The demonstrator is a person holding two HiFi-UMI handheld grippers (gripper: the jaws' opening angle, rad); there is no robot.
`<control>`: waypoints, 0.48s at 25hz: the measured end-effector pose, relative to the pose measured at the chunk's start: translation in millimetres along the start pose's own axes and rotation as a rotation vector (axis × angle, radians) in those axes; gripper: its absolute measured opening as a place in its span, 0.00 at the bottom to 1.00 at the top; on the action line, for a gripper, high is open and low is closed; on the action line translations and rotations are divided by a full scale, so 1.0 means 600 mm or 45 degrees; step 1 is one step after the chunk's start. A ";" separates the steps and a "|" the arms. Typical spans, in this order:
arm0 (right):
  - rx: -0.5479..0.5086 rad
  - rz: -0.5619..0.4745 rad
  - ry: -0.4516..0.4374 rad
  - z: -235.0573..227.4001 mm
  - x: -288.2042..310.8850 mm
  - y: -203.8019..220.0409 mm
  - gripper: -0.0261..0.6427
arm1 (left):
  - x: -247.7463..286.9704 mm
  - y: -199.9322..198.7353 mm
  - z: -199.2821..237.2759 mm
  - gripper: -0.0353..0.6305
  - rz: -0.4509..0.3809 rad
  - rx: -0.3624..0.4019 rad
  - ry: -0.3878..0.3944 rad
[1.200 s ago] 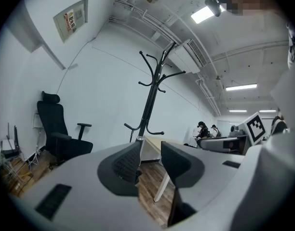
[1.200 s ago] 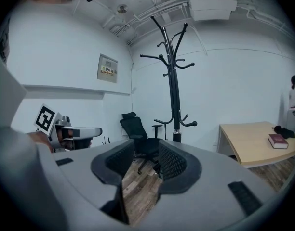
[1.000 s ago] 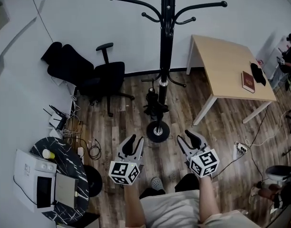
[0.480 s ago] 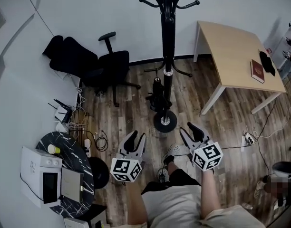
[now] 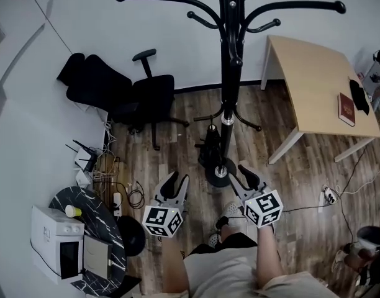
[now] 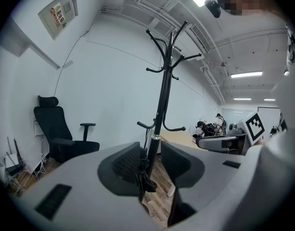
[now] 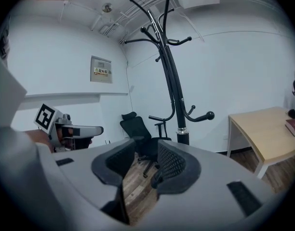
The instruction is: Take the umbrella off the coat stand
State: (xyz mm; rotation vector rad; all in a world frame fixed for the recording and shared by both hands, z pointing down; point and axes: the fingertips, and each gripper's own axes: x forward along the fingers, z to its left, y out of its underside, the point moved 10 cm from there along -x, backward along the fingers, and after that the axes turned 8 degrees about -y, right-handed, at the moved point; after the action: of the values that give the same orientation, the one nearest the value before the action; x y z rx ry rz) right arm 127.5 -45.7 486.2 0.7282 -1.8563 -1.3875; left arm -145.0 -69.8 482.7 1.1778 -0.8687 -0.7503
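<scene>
Top of the coat stand [image 5: 227, 73] past the head view's upper edge (umbrella [image 6: 145, 179] partly behind the left hand-held gripper [image 6: 150, 151])

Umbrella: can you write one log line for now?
umbrella: on coat stand, untouched | left gripper: open, empty | right gripper: closing, nothing between jaws

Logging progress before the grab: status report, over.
Left tongs open, empty. Right tongs closing, nothing between them. Umbrella low on coat stand, untouched. Nothing seen in the way.
</scene>
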 end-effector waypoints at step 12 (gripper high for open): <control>-0.061 0.030 -0.061 -0.099 0.184 -0.069 0.26 | 0.197 -0.087 0.076 0.27 -0.065 0.035 0.071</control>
State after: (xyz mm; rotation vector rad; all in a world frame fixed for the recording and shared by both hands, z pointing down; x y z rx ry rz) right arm 109.9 -176.4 479.5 0.6529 -1.8561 -1.4407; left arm -131.3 -203.8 459.7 1.2434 -0.8076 -0.7453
